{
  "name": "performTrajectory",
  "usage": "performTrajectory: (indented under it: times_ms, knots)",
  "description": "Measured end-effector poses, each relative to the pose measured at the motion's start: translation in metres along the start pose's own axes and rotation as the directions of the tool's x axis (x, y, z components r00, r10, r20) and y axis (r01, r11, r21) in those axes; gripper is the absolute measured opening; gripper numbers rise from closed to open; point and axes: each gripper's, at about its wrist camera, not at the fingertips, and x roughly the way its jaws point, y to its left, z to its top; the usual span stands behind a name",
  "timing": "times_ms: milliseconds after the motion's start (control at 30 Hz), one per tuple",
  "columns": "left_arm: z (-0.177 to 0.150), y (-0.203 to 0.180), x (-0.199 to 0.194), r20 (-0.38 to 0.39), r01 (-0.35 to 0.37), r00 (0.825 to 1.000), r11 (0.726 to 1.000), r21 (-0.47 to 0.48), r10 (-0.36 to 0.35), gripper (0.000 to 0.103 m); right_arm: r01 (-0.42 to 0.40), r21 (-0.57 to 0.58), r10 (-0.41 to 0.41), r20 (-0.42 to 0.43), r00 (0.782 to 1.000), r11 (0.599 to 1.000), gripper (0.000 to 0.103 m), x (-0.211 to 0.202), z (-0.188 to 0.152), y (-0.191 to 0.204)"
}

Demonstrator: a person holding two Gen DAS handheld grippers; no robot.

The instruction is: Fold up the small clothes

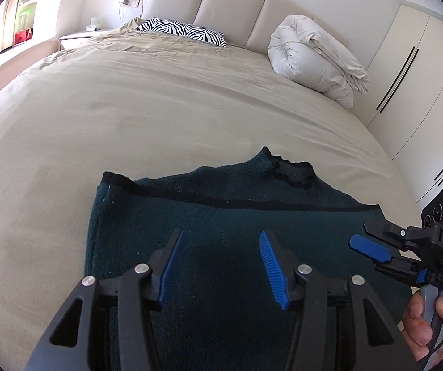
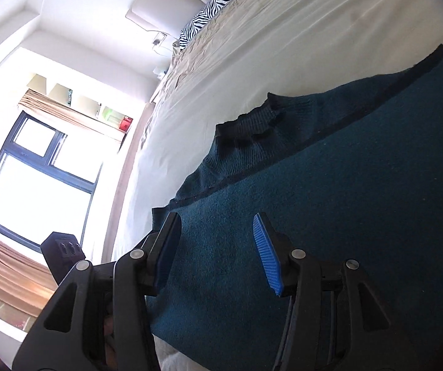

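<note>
Sweater: dark teal knit sweater (image 1: pixel 221 216), black-trimmed, lower half folded up over chest; ribbed collar (image 1: pixel 289 167) exposed at far edge; lies on near part of bed.
Left tool (image 1: pixel 220 266): parted, empty, above fold.
Right tool (image 2: pixel 218 253): parted, empty; judged released after fold.
Bed (image 1: pixel 128 108): smooth tan sheet.

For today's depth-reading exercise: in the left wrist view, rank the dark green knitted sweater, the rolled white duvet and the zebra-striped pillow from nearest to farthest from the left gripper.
1. Dark green knitted sweater, directly under the left gripper.
2. Rolled white duvet, far right, by the headboard.
3. Zebra-striped pillow, at the bed's far end, left of centre.
</note>
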Motion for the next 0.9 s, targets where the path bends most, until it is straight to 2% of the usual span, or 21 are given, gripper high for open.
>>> performTrajectory:
  times_ms: [67, 133, 167, 233, 333, 433, 500, 567, 633, 667, 733, 833, 900]
  knots:
    - [-0.001, 0.011, 0.017, -0.04, -0.022, 0.999, 1.0, -0.011, 0.022, 0.053, -0.009, 0.046, 0.01, -0.018, 1.0, 0.999, 0.048, 0.02, 0.006, -0.01]
    - [-0.005, 0.022, 0.024, -0.038, 0.004, 0.999, 1.0, -0.024, -0.005, 0.053, -0.008, 0.104, 0.008, 0.001, 1.0, 0.994, 0.041, 0.028, 0.008, -0.029]
    - [-0.007, 0.026, 0.024, -0.028, 0.022, 0.999, 0.999, -0.027, -0.023, 0.053, -0.036, 0.138, 0.034, 0.018, 0.999, 0.99, 0.032, 0.025, 0.011, -0.042]
    - [-0.009, 0.027, 0.024, -0.022, 0.033, 0.999, 0.999, -0.021, -0.033, 0.053, -0.076, 0.2, 0.063, 0.069, 0.996, 0.977, 0.031, 0.01, 0.018, -0.067]
    - [-0.009, 0.022, 0.028, -0.02, 0.012, 1.0, 1.0, 0.005, -0.012, 0.054, -0.117, 0.255, 0.075, 0.17, 0.983, 0.96, 0.031, -0.022, 0.029, -0.1]
    - [-0.008, 0.018, 0.03, -0.015, -0.001, 1.0, 1.0, 0.024, 0.001, 0.056, -0.093, 0.296, 0.015, 0.256, 0.967, 0.951, 0.03, -0.056, 0.036, -0.13]
    - [-0.009, 0.016, 0.03, -0.011, -0.005, 1.0, 0.999, 0.037, 0.005, 0.058, -0.106, 0.333, -0.002, 0.309, 0.951, 0.937, 0.028, -0.077, 0.037, -0.149]
    - [-0.009, 0.014, 0.031, -0.012, -0.01, 1.0, 0.999, 0.044, 0.011, 0.058, -0.026, 0.378, -0.114, 0.344, 0.932, 0.925, 0.029, -0.101, 0.037, -0.165]
    - [-0.008, 0.009, 0.026, -0.016, -0.029, 0.999, 0.998, 0.049, 0.03, 0.058, -0.031, 0.433, -0.142, 0.362, 0.921, 0.901, 0.032, -0.121, 0.03, -0.175]
    - [-0.009, 0.006, 0.021, -0.018, -0.042, 0.999, 0.998, 0.051, 0.043, 0.058, -0.018, 0.434, -0.158, 0.366, 0.917, 0.901, 0.034, -0.131, 0.025, -0.17]
    - [-0.017, -0.004, 0.006, -0.022, -0.043, 0.999, 0.998, 0.046, 0.044, 0.058, 0.019, 0.348, -0.156, 0.368, 0.917, 0.937, 0.034, -0.142, 0.014, -0.144]
    - [-0.042, -0.028, -0.018, -0.027, -0.018, 0.999, 0.997, 0.073, 0.02, 0.061, -0.062, 0.22, -0.007, 0.302, 0.953, 0.973, 0.034, -0.134, -0.014, -0.1]
    - [-0.061, -0.04, -0.026, -0.048, -0.008, 0.999, 0.996, 0.091, 0.012, 0.061, -0.105, 0.141, 0.073, 0.215, 0.974, 0.984, 0.034, -0.11, -0.038, -0.069]
